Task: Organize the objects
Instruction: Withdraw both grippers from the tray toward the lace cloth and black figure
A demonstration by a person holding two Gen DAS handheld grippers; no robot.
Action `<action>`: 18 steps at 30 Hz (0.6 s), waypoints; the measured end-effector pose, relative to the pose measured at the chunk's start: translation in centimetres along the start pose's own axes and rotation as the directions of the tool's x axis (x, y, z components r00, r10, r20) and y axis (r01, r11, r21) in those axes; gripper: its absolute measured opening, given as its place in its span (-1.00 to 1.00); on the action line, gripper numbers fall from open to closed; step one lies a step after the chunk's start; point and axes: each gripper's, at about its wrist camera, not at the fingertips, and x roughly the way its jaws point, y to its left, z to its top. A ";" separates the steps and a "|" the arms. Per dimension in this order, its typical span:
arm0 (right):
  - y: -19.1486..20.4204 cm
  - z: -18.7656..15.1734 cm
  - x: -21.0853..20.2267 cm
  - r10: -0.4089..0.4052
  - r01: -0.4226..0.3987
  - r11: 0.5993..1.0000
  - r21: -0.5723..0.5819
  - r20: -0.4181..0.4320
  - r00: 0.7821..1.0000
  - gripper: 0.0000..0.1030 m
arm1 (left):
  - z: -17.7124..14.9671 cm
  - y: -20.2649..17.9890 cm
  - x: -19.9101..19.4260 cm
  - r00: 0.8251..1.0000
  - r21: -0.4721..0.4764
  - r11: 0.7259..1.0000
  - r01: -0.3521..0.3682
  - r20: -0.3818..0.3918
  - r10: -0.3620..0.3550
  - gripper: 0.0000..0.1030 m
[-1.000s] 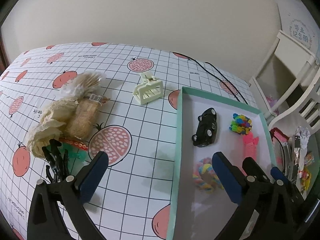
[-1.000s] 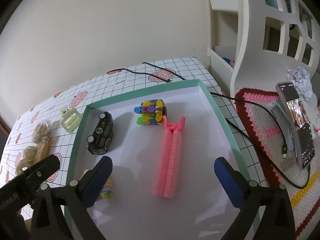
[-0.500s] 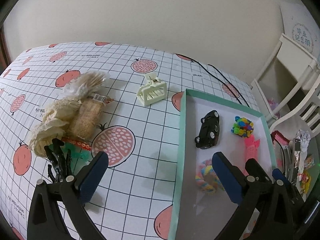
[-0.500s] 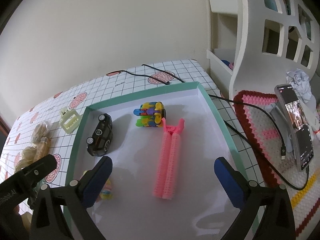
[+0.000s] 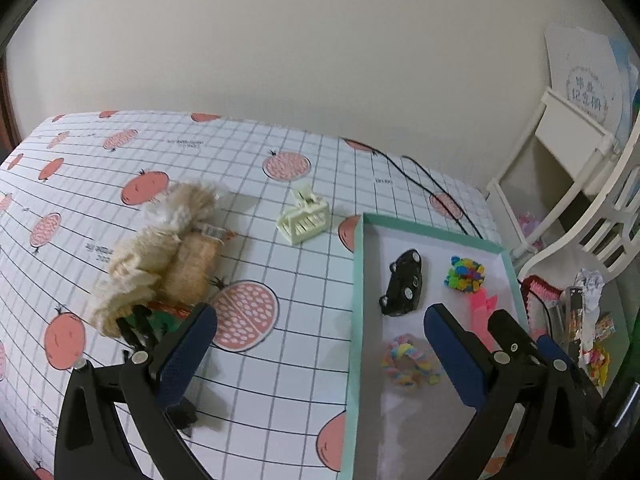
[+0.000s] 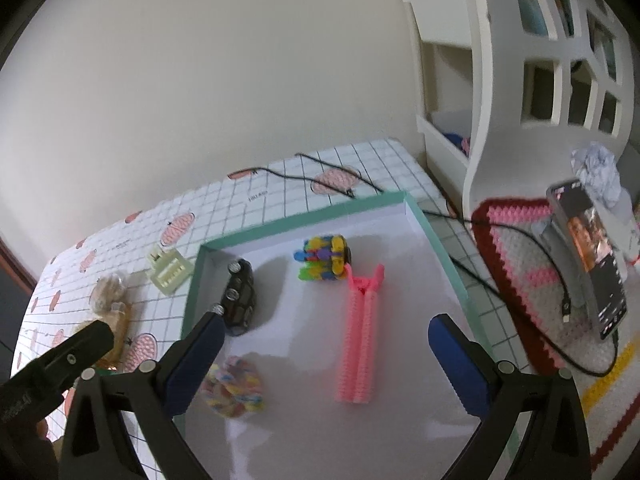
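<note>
A teal-rimmed white tray [image 5: 356, 280] [image 6: 280, 226] lies on the right of the table. In it are a black toy car [image 5: 403, 288] [image 6: 239, 295], a multicoloured block toy [image 5: 464, 273] [image 6: 325, 257], a pink ribbed clip [image 6: 358, 340] [image 5: 482, 312] and a pastel scrunchie [image 5: 408, 364] [image 6: 233, 386]. Left of the tray lie a cream hair claw [image 5: 304, 222] [image 6: 170, 270], wrapped snack packs [image 5: 160, 256] [image 6: 112, 300] and a black claw clip [image 5: 136, 332]. My left gripper [image 5: 320, 344] is open, hovering over the table beside the tray's left rim. My right gripper [image 6: 324, 344] is open above the tray, empty.
A black cable [image 6: 320, 176] [image 5: 424, 176] runs across the table's far side. A phone [image 6: 592, 260] on a stand rests on a crocheted mat [image 6: 532, 288] to the right. White shelving [image 6: 520, 80] stands at the back right. The pomegranate-print cloth [image 5: 100, 168] covers the table.
Both grippers have drawn back and up a little, so the tray and the table objects sit slightly farther off. Both stay open and nothing on the table has moved.
</note>
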 end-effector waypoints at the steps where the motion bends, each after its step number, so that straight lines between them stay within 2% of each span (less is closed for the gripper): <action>1: 0.4 0.2 -0.2 0.007 -0.007 1.000 -0.009 0.002 1.000 1.00 | 0.1 0.3 -0.3 1.000 -0.004 1.000 0.002 0.005 -0.002 1.00; 8: 4.4 0.6 -0.9 0.056 -0.058 0.993 -0.106 -0.021 0.998 1.00 | 1.1 2.5 -3.0 0.999 -0.003 1.000 -0.007 0.043 0.007 1.00; 18: 11.2 -0.2 -2.5 0.114 -0.112 0.965 -0.236 -0.004 0.993 1.00 | 2.6 7.0 -6.2 0.994 0.016 0.999 -0.037 0.100 0.036 1.00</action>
